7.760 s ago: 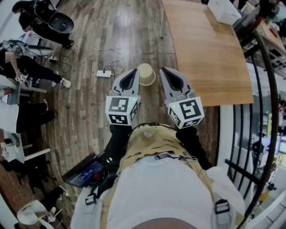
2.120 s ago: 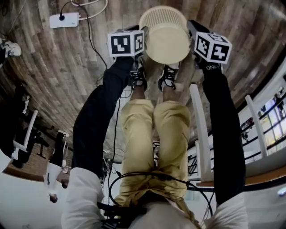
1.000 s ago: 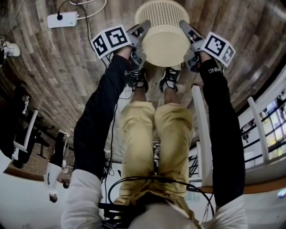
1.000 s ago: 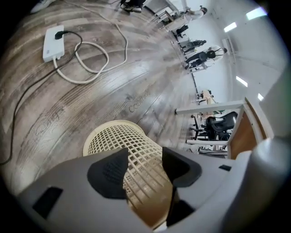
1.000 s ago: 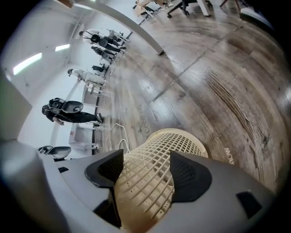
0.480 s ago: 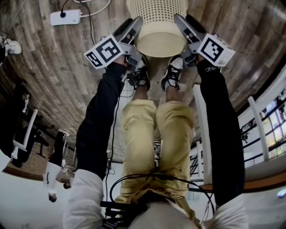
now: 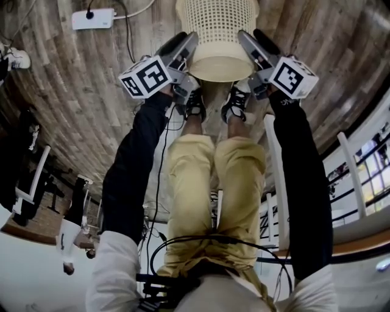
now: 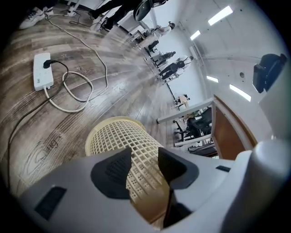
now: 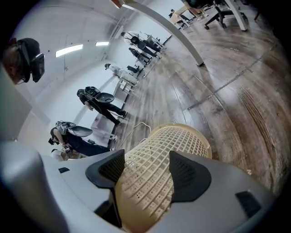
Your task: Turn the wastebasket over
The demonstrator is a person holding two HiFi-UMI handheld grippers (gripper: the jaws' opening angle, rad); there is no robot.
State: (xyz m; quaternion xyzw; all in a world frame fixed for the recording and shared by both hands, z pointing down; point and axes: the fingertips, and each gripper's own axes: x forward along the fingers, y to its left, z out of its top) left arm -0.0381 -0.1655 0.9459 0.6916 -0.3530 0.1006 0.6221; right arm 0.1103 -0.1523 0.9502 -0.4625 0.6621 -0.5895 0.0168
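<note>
Dark wood-plank floor [image 7: 67, 85] across the whole head view. Standing person seen from above: tan trousers [image 7: 213, 189], black sleeves [image 7: 137, 164] stretched forward, a tool in each hand. Straight ahead of the toes, cream plastic wastebasket [image 7: 217, 27], upside down between the two tools: round, tapered, square-lattice wall, plain solid band and closed base turned up toward the head camera, wider mouth rim at the far end down at the planks. Looks to sit on them in both gripper views. Top of it cut off by the head view's edge. Along its left side near the base, left gripper [image 7: 190, 39]; along the right side, right gripper [image 7: 245, 36]; just beside or touching, can't tell which. In the left gripper view, left gripper [image 8: 144, 154] jaws apart, just been closing partway, pads pressing on nothing, only lattice wall showing through the gap. In the right gripper view, right gripper [image 9: 147, 157] jaws apart too, wider gap, pads clear, same lattice wall behind. Outboard of the basket, left marker cube [image 7: 146, 76] and right marker cube [image 7: 294, 76]. Black-and-white shoes [image 7: 195, 105] just below the basket's base. White power strip [image 7: 92, 18] on the planks well to the left, looped cable [image 8: 75, 91] beside it.
</note>
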